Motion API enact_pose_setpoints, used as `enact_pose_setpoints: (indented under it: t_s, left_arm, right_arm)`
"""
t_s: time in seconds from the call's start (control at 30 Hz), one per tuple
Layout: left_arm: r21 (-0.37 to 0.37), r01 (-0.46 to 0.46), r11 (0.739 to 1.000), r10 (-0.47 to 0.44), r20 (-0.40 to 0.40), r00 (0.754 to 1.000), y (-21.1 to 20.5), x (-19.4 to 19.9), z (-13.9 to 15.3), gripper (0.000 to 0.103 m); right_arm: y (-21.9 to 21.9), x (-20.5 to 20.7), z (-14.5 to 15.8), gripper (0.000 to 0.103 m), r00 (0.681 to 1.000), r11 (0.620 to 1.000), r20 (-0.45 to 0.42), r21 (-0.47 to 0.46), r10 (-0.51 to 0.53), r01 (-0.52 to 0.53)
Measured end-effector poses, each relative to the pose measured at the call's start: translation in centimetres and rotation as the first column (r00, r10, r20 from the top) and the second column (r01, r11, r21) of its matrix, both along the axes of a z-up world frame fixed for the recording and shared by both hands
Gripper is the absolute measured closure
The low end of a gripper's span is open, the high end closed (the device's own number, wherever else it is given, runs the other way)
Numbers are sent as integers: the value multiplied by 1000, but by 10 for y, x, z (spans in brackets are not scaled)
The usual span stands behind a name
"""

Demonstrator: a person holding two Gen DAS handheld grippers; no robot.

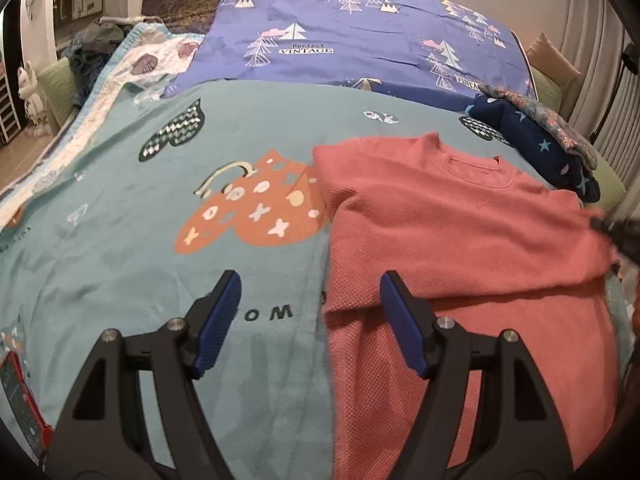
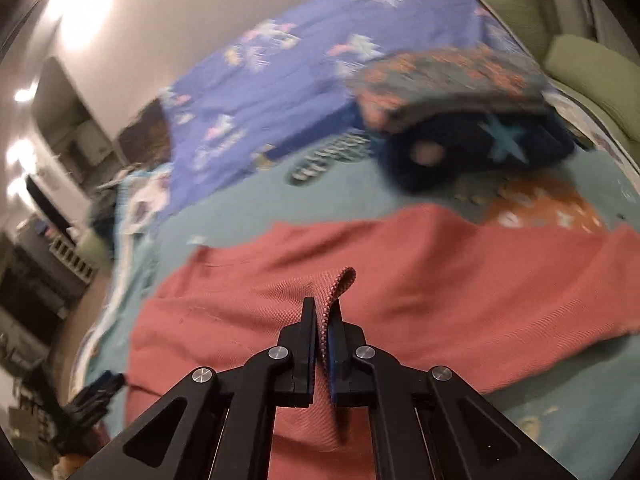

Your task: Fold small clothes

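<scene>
A small coral-pink knit top (image 1: 472, 232) lies on the teal bedspread (image 1: 120, 220), collar toward the far side, one part folded over the body. My left gripper (image 1: 310, 292) is open and empty, just above the top's left edge. My right gripper (image 2: 322, 312) is shut on a pinched fold of the same pink top (image 2: 360, 264) and holds that fold raised above the rest of the cloth. The right gripper shows blurred at the right edge of the left wrist view (image 1: 616, 228).
A stack of folded clothes, navy with stars (image 1: 536, 144) under a floral piece (image 1: 560, 120), sits at the far right of the bed. A purple tree-print sheet (image 1: 340, 32) covers the far half. Green pillows (image 2: 588, 68) line the right side. A red object (image 1: 16, 384) lies at the left edge.
</scene>
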State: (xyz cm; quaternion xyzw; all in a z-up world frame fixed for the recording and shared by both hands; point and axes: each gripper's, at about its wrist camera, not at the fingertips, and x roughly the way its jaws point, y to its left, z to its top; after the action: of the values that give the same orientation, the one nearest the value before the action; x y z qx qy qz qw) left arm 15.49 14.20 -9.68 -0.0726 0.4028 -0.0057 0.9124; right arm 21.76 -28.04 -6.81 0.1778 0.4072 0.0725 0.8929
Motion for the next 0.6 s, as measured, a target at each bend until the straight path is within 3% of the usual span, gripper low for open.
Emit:
enact_pose_setpoints:
  t_s: [0.13,0.3,0.37,0.5,0.57,0.6]
  left_arm:
    - [-20,13,1000,-14,-26,1000,0,2,-5,31]
    - [-96,51,994,-56,-46,997,8,26,-2,31]
    - [-155,73,985,-82,-50,995,16,48,-2,31]
    - [-300,75,951,-116,-120,986,31,105,-17,31]
    - [-336,80,938,-134,-142,981,33,126,-25,42]
    - [-331,82,940,-134,-140,981,33,135,-26,59]
  right_arm:
    - [-5,10,-30,96,996,1000,-91,1,4,-4]
    - [-4,8,-26,92,998,1000,-70,-26,1,-3]
    - [-7,2,-20,85,999,999,-53,-54,-7,4]
    - [0,-9,-11,83,999,992,-16,-123,-31,28]
    - [7,-17,-4,82,998,976,14,-206,-69,70]
    - [13,-20,0,82,996,965,32,-250,-80,86]
